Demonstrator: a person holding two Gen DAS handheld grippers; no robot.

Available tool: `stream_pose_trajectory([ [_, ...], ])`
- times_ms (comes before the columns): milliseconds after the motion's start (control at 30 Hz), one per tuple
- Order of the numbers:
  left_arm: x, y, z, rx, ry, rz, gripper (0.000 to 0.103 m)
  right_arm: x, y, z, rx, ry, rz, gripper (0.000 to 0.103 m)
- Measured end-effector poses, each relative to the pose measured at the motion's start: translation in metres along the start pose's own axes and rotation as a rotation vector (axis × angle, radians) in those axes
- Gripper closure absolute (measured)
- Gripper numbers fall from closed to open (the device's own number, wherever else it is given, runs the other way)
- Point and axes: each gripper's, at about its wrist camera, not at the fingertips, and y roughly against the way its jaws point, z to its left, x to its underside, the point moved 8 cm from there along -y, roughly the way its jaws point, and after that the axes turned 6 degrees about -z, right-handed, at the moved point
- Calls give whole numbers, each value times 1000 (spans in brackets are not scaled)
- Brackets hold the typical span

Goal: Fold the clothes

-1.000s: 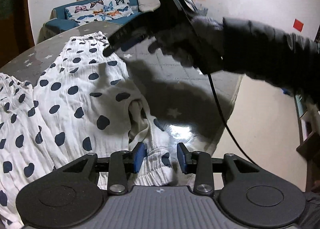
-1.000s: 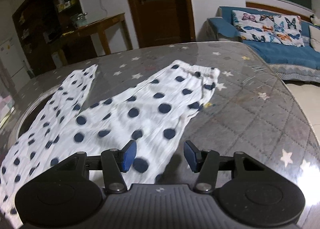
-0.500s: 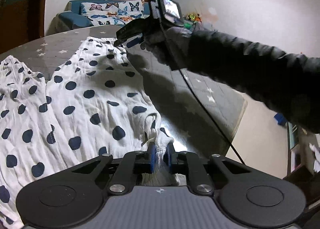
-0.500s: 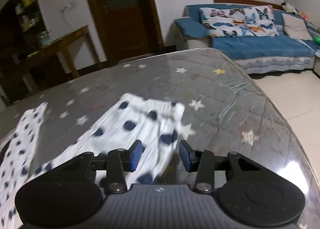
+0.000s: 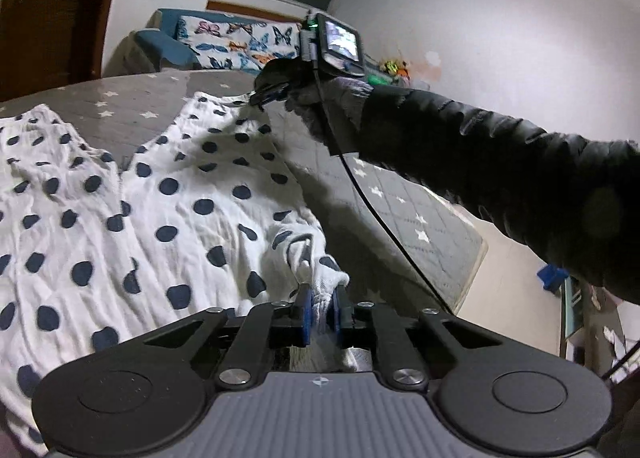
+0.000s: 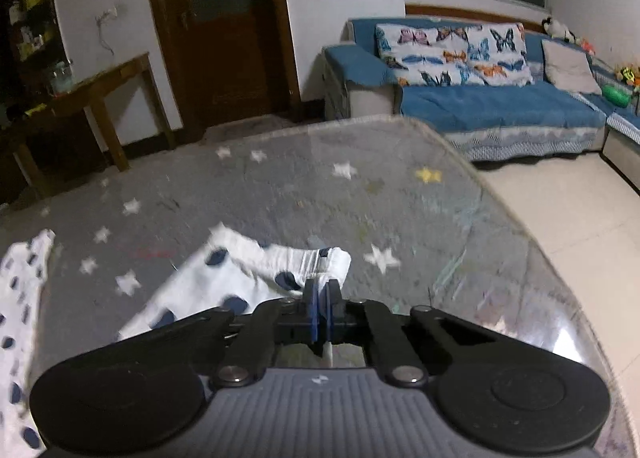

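On the star-patterned grey counter [image 5: 132, 109], white trousers with navy dots [image 5: 132, 217] lay spread out, one leg trailing off to the left. Nearer the middle, the left gripper [image 5: 320, 312] was clamped on a bunched fold of the fabric's near edge. Farther right, the right gripper [image 6: 321, 308], held in a dark-gloved hand [image 5: 320, 105], had just been closing and pinched the waistband corner [image 6: 332, 262], lifting it slightly.

We see white trousers [image 5: 168, 217] with navy dots, a grey star-printed table cover [image 6: 360, 193], and a blue sofa [image 6: 500, 109] with butterfly cushions [image 6: 452, 51].
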Motion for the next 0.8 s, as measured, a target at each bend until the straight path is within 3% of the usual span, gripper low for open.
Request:
stream_pose_trajectory([
  [167,-2,29,12,-41,41,-63,93,-31,22,23,-43,-24,-42,100],
  [467,7,88,41,-135,137,-177,93,-76,39,120,-140,8,-97,103],
  [700,14,116,61,-173,199,-225,93,-78,35,206,-216,74,-97,103],
  [800,14,120,67,-161,208,-235,93,-63,26,222,-213,138,-42,101],
])
